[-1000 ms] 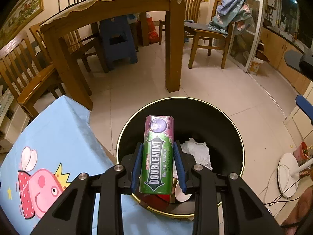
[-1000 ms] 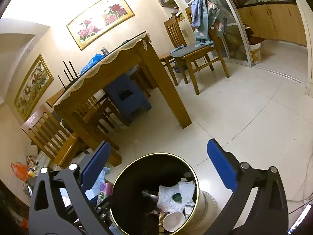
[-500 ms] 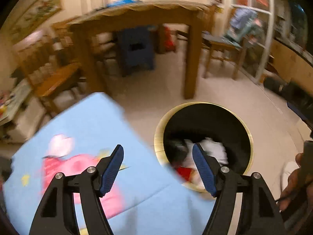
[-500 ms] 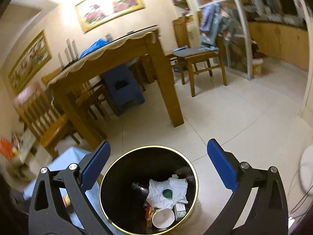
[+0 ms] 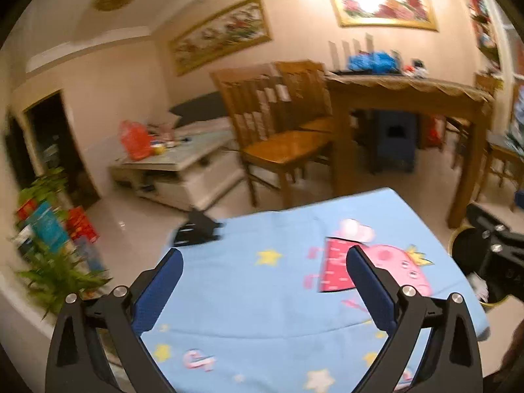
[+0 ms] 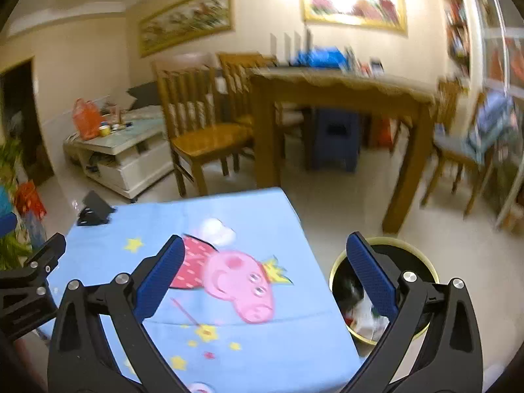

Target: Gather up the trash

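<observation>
The left gripper is spread as wide as it goes, its blue pads with nothing between them. Its jaws have just been opening: 1 second ago they clamped a green gum pack over the bin, and the pack is now gone from them. The view has swung from the bin to the table, which is covered in a light blue cartoon pig cloth. The right gripper is also wide open and holds nothing, and it too has turned from above the bin to face the table.

The bin, black inside with a gold rim, stands on the floor just beside the table's right edge. White crumpled paper and other scraps lie in it. The gum pack probably dropped in there, but blur and the right gripper's finger hide much of the contents, so it cannot be picked out.

This suggests 1 piece of trash is delivered and both grippers are free to look for the next.

No trash shows on the cloth. A small black stand sits at the table's far left corner. The near edge of the table is cut off behind the grippers. Both views are motion-blurred, so small items on the floor or on the low cabinet beyond cannot be judged.
</observation>
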{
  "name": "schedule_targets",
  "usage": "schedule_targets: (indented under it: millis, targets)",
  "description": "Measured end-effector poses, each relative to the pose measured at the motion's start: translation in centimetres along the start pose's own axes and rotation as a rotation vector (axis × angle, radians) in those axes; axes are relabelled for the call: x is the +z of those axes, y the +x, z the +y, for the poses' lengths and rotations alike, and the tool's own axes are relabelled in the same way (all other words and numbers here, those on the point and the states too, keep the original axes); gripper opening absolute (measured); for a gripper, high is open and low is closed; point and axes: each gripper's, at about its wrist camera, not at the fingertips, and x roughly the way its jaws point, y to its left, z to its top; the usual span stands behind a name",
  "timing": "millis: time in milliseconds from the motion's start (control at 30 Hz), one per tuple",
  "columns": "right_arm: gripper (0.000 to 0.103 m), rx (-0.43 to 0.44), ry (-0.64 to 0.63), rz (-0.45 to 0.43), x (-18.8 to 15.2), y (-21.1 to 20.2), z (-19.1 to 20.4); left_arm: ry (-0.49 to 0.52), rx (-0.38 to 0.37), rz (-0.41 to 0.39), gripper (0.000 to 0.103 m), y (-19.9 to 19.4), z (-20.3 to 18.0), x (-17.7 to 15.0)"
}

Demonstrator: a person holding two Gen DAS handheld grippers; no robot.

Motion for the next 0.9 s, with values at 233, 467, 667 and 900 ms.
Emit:
schedule_targets:
  millis: [233,467,667,900]
  targets:
    - [0.098,0.059,-0.035,-0.03,1.4,-3.7,5.2,-0.102,0.049,-0.022,0.096,-1.8,5.8,-0.2]
    - [0.098,0.052,-0.064,-0.028,1.7,-5.2,7.3,-0.127,0.043,-0.03,0.096,-1.5,7.1,-0.3]
    - [0.098,0.063,-0.065,-0.016,1.4,-5.0,6.9,-0.133,0.027,-0.03,0.096,-1.9,7.0,-0.5]
    - [0.098,0.065,-0.055,-0.011,1.1,-5.0,6.4,-0.129,0.015,-0.023,0.096,-1.9,6.8,-0.3]
